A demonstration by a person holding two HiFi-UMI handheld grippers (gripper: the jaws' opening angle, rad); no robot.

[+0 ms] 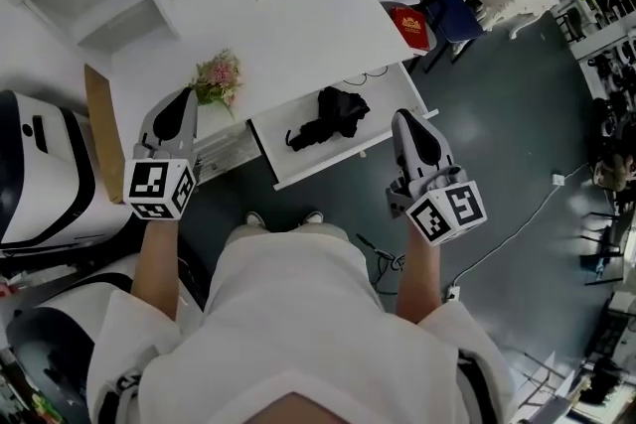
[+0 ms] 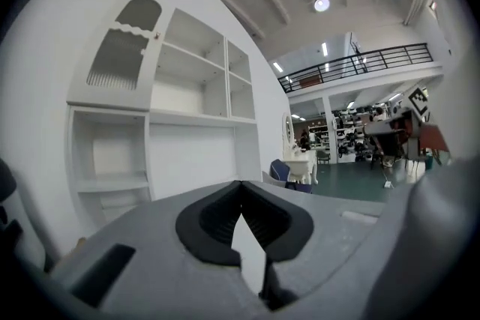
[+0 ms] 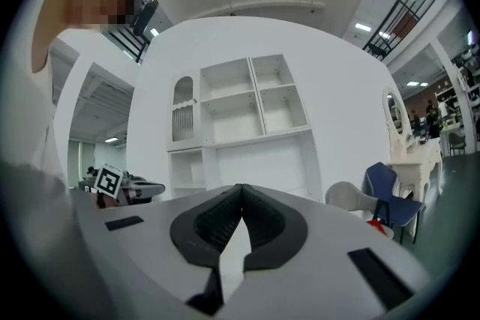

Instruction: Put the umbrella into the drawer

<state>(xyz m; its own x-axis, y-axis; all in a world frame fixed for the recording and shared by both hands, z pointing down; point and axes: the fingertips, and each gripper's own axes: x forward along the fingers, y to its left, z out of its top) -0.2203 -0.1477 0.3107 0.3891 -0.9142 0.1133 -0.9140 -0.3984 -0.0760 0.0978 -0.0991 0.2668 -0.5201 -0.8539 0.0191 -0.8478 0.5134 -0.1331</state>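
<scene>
A big indoor hall — ceiling lights high overhead, a railed mezzanine, white shelving, a cable over dark floor — a staged lab.

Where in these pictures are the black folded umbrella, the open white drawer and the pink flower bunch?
Black folded umbrella [image 1: 328, 114]: head view, on its bunched fabric middle.
Open white drawer [image 1: 383, 121]: head view, on its bare bottom, right of the umbrella.
Pink flower bunch [image 1: 221, 77]: head view, on the blossoms.
</scene>
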